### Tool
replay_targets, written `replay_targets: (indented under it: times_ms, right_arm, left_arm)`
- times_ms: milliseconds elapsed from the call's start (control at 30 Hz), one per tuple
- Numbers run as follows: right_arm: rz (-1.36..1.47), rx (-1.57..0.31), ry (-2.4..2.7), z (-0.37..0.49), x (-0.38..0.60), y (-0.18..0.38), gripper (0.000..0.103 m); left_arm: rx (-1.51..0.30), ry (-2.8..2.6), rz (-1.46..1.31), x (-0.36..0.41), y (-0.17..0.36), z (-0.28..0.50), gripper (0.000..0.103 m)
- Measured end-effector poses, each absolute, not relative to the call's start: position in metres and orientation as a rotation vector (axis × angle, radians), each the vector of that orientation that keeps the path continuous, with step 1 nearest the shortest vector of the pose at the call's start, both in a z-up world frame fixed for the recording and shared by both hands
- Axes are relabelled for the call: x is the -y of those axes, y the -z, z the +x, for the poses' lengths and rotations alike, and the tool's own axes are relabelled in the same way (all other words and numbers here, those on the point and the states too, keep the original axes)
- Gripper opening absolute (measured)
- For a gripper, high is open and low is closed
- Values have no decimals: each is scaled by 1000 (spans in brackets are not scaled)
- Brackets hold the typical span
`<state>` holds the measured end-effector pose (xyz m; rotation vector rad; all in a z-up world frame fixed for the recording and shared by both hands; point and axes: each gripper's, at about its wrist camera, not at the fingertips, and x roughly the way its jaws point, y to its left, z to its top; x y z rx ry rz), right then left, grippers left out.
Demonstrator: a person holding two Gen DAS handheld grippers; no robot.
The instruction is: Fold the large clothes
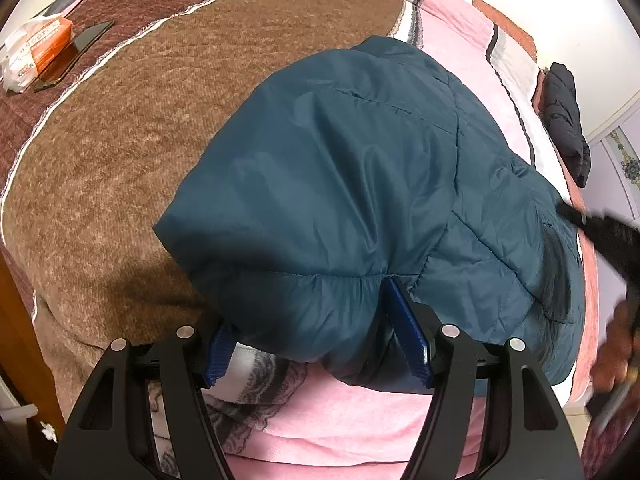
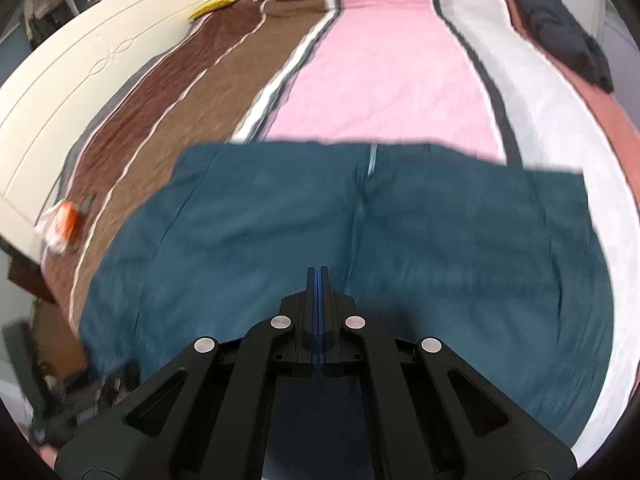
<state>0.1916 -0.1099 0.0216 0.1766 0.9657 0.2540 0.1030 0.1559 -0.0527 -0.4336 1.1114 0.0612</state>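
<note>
- The teal padded jacket point(image 1: 360, 184) lies on the bed point(image 1: 120, 168), across the brown and pink stripes of its blanket, already partly folded over on itself
- Left hand-held gripper point(image 1: 316, 332): fingers spread apart around a puffy hem fold at 6 o'clock, not clamped; closing on both layers before lifting would likely keep the slippery shell from sliding
- Right hand-held gripper point(image 2: 318, 280): fingers pressed together with nothing between them, above the jacket
- Only the right wrist view shows the zip point(image 2: 370, 168) at 12 o'clock and the headboard point(image 2: 80, 72); only the left shows the phone point(image 1: 86, 40) at 10 o'clock
</note>
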Motion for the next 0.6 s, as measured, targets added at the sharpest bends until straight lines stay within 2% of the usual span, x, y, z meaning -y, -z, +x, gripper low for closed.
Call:
replay_targets:
  times_ms: [267, 333, 600]
  right_arm:
    - [202, -1099, -252, 191, 100, 27, 0]
    - [209, -1112, -247, 197, 100, 36, 0]
    - [177, -1073, -253, 185, 97, 18, 0]
  left_arm:
    - [-1100, -66, -451, -157, 56, 100, 66]
    - [-1094, -70, -463, -158, 56, 101, 70]
    - [-1100, -109, -448, -152, 55, 107, 72]
